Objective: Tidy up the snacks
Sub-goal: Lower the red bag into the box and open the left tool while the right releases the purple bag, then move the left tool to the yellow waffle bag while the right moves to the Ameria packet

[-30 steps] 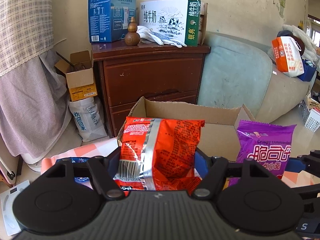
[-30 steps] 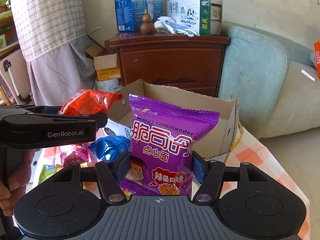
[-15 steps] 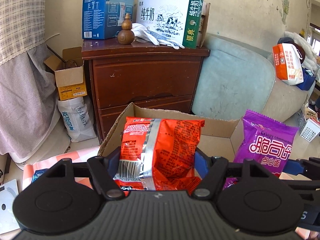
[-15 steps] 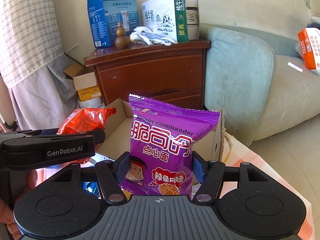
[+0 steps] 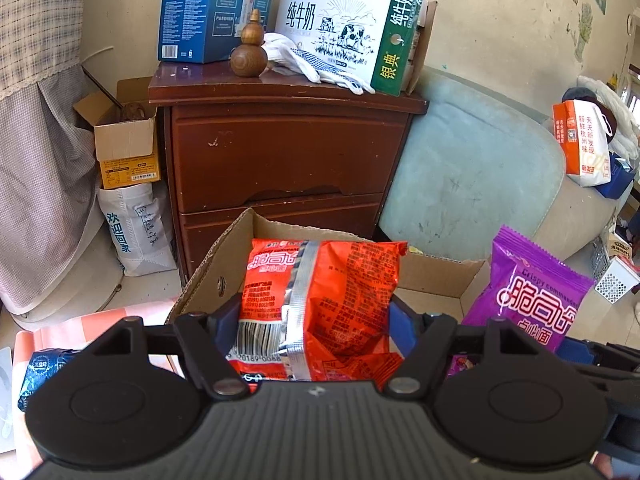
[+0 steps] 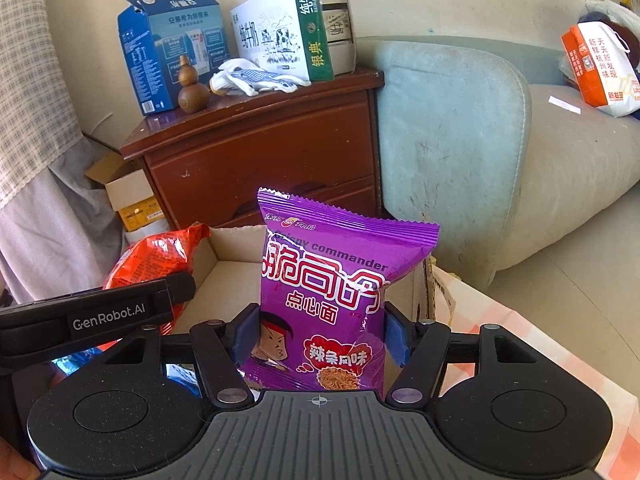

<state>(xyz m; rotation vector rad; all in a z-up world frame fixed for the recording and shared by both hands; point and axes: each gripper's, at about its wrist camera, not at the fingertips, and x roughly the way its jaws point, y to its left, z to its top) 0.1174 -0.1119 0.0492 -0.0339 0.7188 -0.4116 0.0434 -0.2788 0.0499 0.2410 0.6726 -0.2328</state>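
- The red snack bag [image 5: 320, 304] stands upright between the left gripper [image 5: 316, 320] fingers [image 5: 224, 320], which pinch it from both sides.
- The purple snack bag [image 6: 340, 300] stands upright between the right gripper [image 6: 320, 332] fingers [image 6: 396, 336], which pinch it the same way.
- Just past both sets of fingers sits an open cardboard box [image 5: 436, 276]. Both bags are held up over its near edge, and the floor of the box looks bare where it shows.
- In the left wrist view the purple bag shows off to the right of the fingers. In the right wrist view the red bag shows off to the left, behind the black arm of the left gripper.
- To the left of the left fingers, lower down, a blue snack pack [image 5: 44, 368] lies on the tabletop [image 5: 92, 320], which has an orange and white checked cloth.
- Far past the box stands a brown wooden cabinet [image 5: 280, 160]. On top of it are a blue carton [image 5: 208, 8], a white milk carton [image 5: 344, 28], a small wooden gourd [image 5: 249, 50] and white gloves [image 5: 316, 64].
- To the right of the cabinet is a pale sofa [image 6: 452, 120] with an orange and white bag [image 6: 600, 68] on it.
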